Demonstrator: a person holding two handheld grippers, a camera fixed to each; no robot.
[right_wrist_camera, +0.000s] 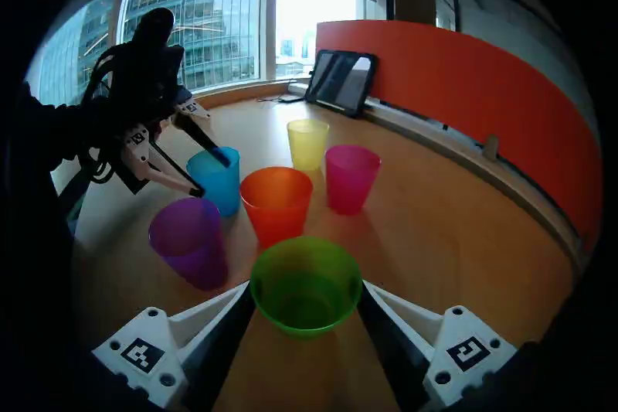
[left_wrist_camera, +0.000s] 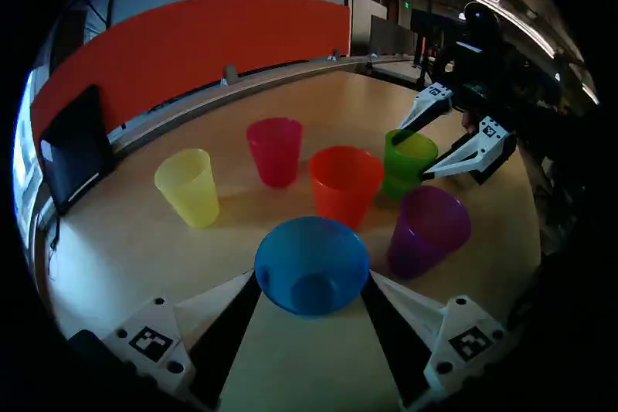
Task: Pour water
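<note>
Mounted low and close over the worktop [left_wrist_camera: 309, 366], facing each other from opposite sides; shared mid-frame: the orange cup [left_wrist_camera: 345, 184].

Blue cup [left_wrist_camera: 311, 265]: translucent plastic, tapered, mouth up, upright on the wooden table [left_wrist_camera: 309, 369]. It stands between the fingers of the left gripper [left_wrist_camera: 311, 280], both touching its sides. Green cup [right_wrist_camera: 306, 284]: same shape, upright, flanked by the right gripper [right_wrist_camera: 306, 300], fingers against its walls. Orange cup [left_wrist_camera: 345, 184] and purple cup [left_wrist_camera: 427, 230] stand between the two. Contents of either not discernible.
</note>
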